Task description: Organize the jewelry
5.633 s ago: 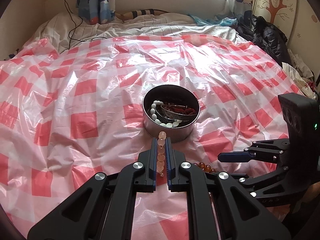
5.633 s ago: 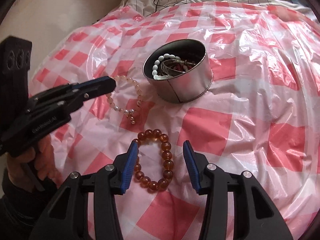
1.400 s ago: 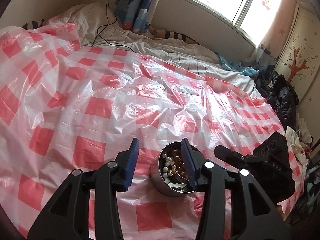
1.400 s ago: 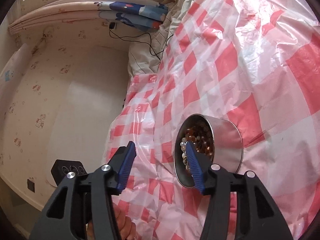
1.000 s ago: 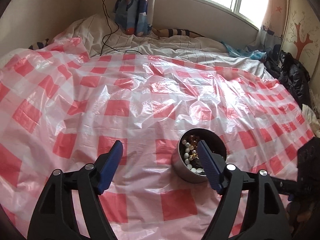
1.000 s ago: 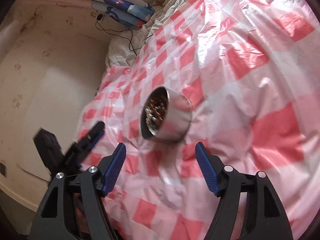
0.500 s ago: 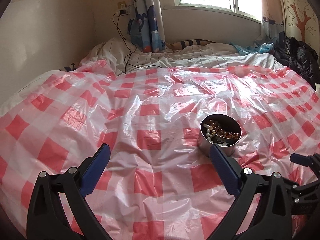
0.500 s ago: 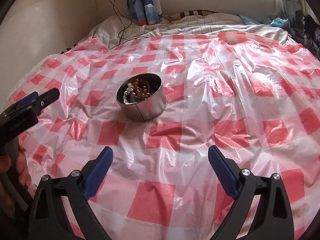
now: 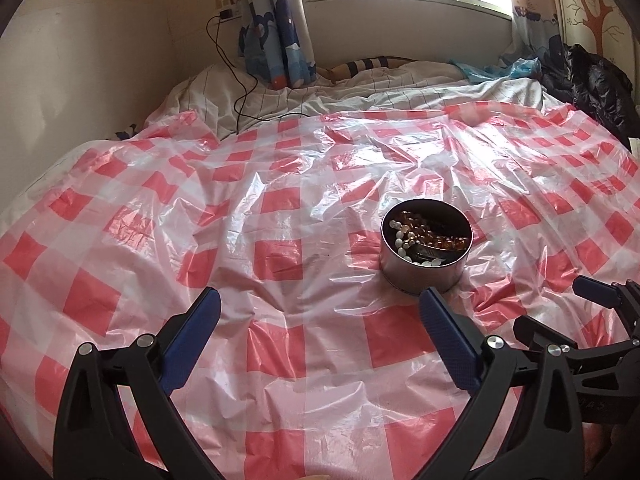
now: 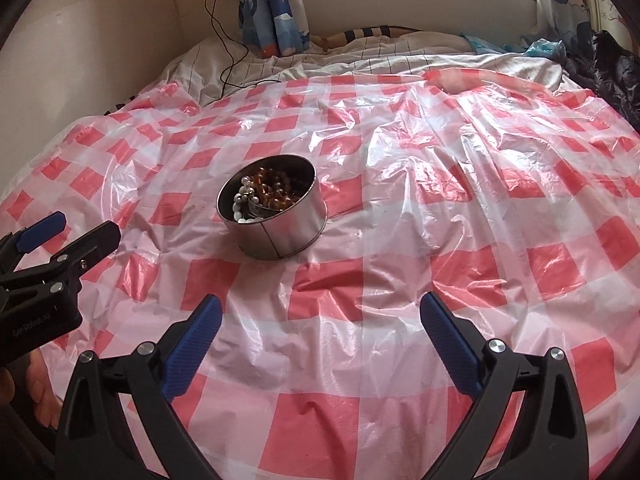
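Round metal tin (image 9: 425, 258) stands upright on the red-and-white checked plastic sheet (image 9: 280, 200) spread over the bed; no loose jewelry visible on the sheet around it. Inside the tin: amber bead bracelet (image 9: 436, 236) heaped on top, a strand of white pearl-like beads (image 9: 402, 246) along the near inner wall, and something dark underneath that I cannot identify. Left gripper (image 9: 320, 332) hovers nearer the camera than the tin, fingers spread wide, holding nothing. Right gripper (image 10: 320, 334) likewise on the near side of the tin, fingers spread wide, empty; neither touches the tin. Judgement: sorting looks essentially complete, everything collected in the tin. Handling notes: beaded strands should be light, limp and slippery, likely to slide or drape out of a pinch; best taken across a few beads at mid-strand rather than one bead. The tin is stiff, thin-walled and smooth; take it by pinching the rim wall. The sheet beneath is slick and crinkled over soft bedding, so the tin may skid or tip if pushed.
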The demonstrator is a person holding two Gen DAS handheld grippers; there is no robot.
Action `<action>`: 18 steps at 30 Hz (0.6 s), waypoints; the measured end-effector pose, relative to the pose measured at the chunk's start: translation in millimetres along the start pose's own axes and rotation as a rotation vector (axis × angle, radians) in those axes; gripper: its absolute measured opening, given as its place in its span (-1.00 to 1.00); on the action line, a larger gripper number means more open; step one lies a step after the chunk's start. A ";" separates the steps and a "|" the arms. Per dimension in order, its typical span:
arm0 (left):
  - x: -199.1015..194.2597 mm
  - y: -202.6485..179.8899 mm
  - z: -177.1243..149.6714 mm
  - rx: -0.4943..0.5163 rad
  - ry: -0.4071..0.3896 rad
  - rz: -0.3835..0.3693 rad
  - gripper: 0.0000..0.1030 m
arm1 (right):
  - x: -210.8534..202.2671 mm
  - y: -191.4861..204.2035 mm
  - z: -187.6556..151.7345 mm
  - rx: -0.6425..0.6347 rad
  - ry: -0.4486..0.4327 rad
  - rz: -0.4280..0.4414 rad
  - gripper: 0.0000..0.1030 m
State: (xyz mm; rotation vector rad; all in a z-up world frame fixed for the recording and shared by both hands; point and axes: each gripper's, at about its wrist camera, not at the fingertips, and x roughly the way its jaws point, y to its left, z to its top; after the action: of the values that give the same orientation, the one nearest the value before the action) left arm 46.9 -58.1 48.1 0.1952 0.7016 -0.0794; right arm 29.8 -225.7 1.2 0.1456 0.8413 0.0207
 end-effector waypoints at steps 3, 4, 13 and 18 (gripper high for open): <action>1.7 -4.6 0.9 0.003 0.008 -0.016 0.85 | 4.0 -0.9 -0.4 -0.001 0.012 -0.007 0.85; 3.4 -6.0 0.6 0.004 0.015 -0.018 0.85 | 5.1 -0.6 -0.4 -0.005 0.015 -0.009 0.85; 6.1 -5.6 -1.6 -0.008 0.033 -0.032 0.85 | 7.4 1.7 -1.8 -0.018 0.016 -0.023 0.85; 6.0 -3.4 -2.7 -0.012 0.039 -0.037 0.85 | 9.1 1.9 -2.2 -0.017 0.018 -0.033 0.85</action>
State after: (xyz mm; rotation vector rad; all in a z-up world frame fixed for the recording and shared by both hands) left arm 49.4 -61.0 41.6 0.1728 0.7443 -0.1069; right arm 34.3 -222.9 -6.8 0.1157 0.8606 -0.0016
